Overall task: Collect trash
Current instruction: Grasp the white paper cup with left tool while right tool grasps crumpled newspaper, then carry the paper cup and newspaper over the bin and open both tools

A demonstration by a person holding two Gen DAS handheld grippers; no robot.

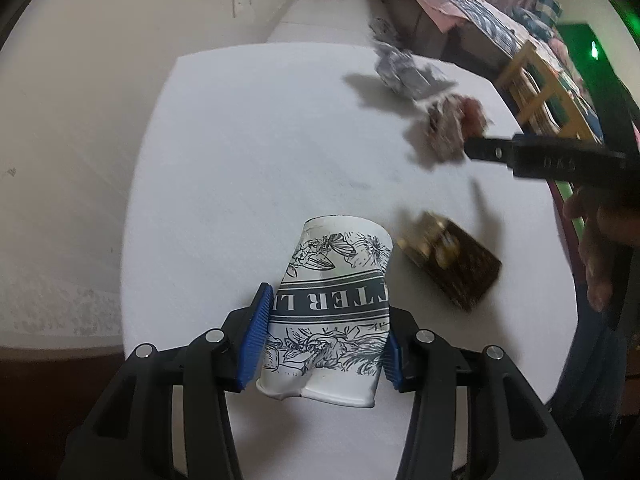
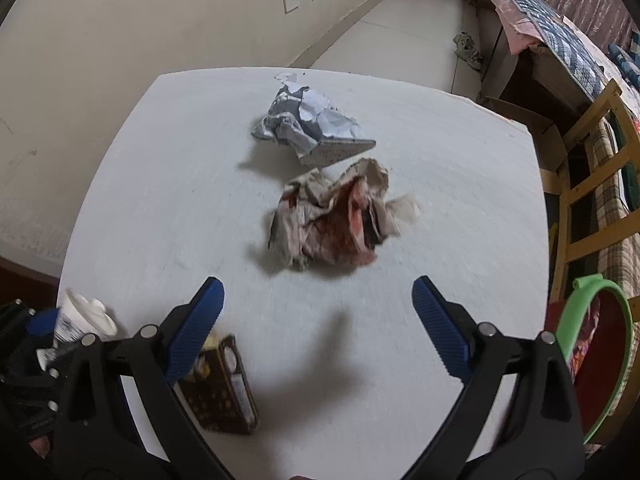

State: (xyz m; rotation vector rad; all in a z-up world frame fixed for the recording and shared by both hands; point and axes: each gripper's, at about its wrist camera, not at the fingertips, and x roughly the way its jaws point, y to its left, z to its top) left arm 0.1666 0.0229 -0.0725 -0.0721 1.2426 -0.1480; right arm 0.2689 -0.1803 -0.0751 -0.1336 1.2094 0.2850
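My left gripper [image 1: 326, 332] is shut on a crumpled white paper cup [image 1: 332, 312] with black print, held over the near part of the white table [image 1: 240, 160]. The cup also shows at the left edge of the right wrist view [image 2: 82, 316]. My right gripper [image 2: 318, 312] is open and empty, above the table just short of a reddish crumpled paper wad [image 2: 336, 216]. A grey-white crumpled paper [image 2: 308, 124] lies beyond it. A small brown box [image 2: 220, 388] lies under my right gripper's left finger; it shows in the left view too [image 1: 452, 260].
A green-rimmed red bin [image 2: 600, 356] stands off the table's right edge. A wooden chair [image 2: 588, 168] and a bed [image 2: 560, 20] are to the right. A wall runs along the left. Shoes [image 2: 466, 48] lie on the floor beyond.
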